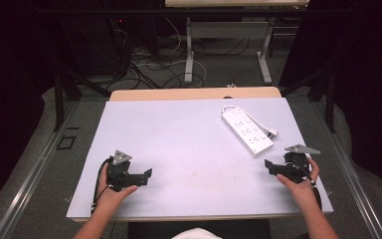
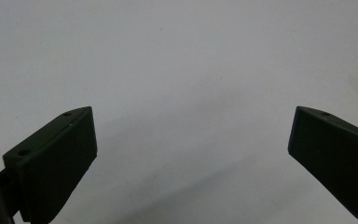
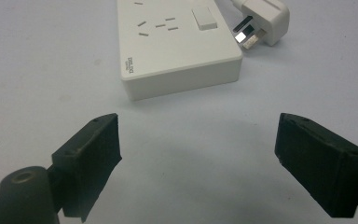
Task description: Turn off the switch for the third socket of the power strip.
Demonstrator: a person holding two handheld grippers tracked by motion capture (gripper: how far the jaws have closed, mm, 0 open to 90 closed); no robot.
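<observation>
A dark room with black curtains surrounds you, cables strewn on the grey floor (image 1: 149, 69) beyond the table. Your work surface is a wide pale lavender-white tabletop (image 1: 179, 149) with a light wooden edge at its far side.

On the far right part of that tabletop lies the white rectangular plastic power strip (image 1: 246, 130). Its long axis runs diagonally, from far-left to near-right as you look down on it, and its near end points toward your right hand. The sockets face up. Its white cord (image 1: 252, 119) loops along the right flank, and the white plug (image 1: 272, 132) rests on the table just beside the strip, its metal prongs aimed at the strip's body.

Your right gripper (image 1: 271, 167) sits near the table's right edge, close to the strip's near end but apart from it, jaws spread wide with nothing between them. Your left gripper (image 1: 146, 175) rests well apart at the near left, jaws likewise spread over bare tabletop, grasping nothing
</observation>
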